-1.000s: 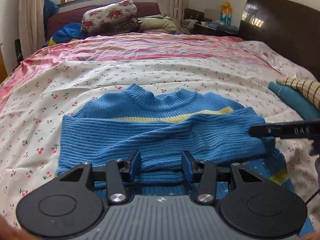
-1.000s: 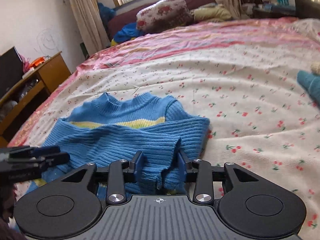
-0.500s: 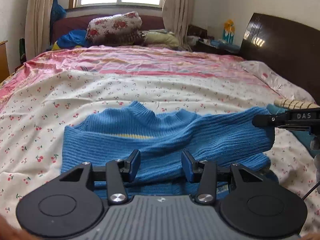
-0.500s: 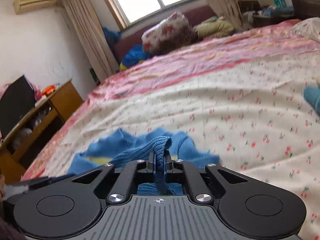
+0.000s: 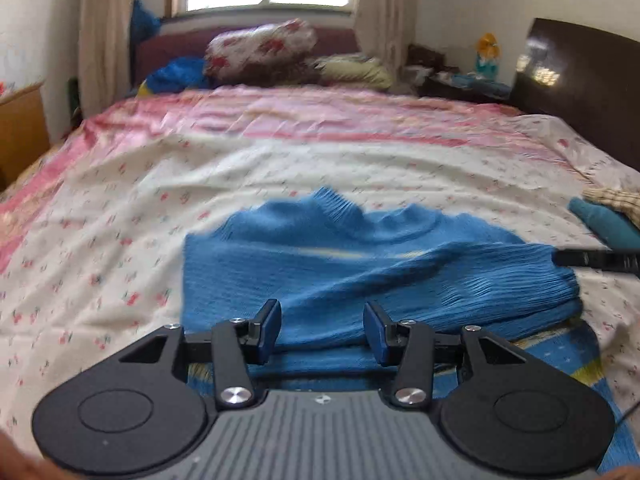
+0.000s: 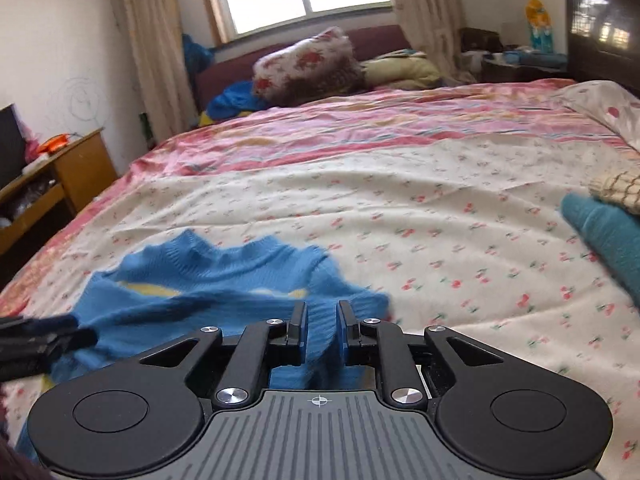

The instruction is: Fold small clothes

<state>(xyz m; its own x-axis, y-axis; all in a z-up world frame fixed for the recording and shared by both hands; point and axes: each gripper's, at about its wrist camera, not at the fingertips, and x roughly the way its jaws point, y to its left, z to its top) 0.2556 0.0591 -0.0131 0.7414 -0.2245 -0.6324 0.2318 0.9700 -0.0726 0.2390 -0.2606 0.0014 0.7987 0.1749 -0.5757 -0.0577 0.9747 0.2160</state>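
A blue knit sweater (image 5: 360,272) with a yellow stripe lies on the floral bedspread (image 5: 280,160), its lower part folded up over the chest. My left gripper (image 5: 322,330) hovers at the near hem, open, the cloth lying beyond its blue pads. In the right wrist view a fold of the sweater (image 6: 200,280) fills the narrow gap of my right gripper (image 6: 322,320), whose jaws are opening while the pads still touch the cloth. The right gripper (image 5: 558,258) shows at the sweater's right edge. The left gripper (image 6: 88,336) shows at its left edge.
A teal garment (image 6: 608,236) and a checked beige cloth (image 6: 620,190) lie at the bed's right side. Pillows and bedding (image 5: 260,46) pile up at the far end under the window. A dark headboard (image 5: 580,76) stands right, a wooden desk (image 6: 60,176) left.
The right jaws went from wide around the sweater's fold to pinched tight on it, then parted a little. The lifted right edge has sunk lower. The left jaws kept their width.
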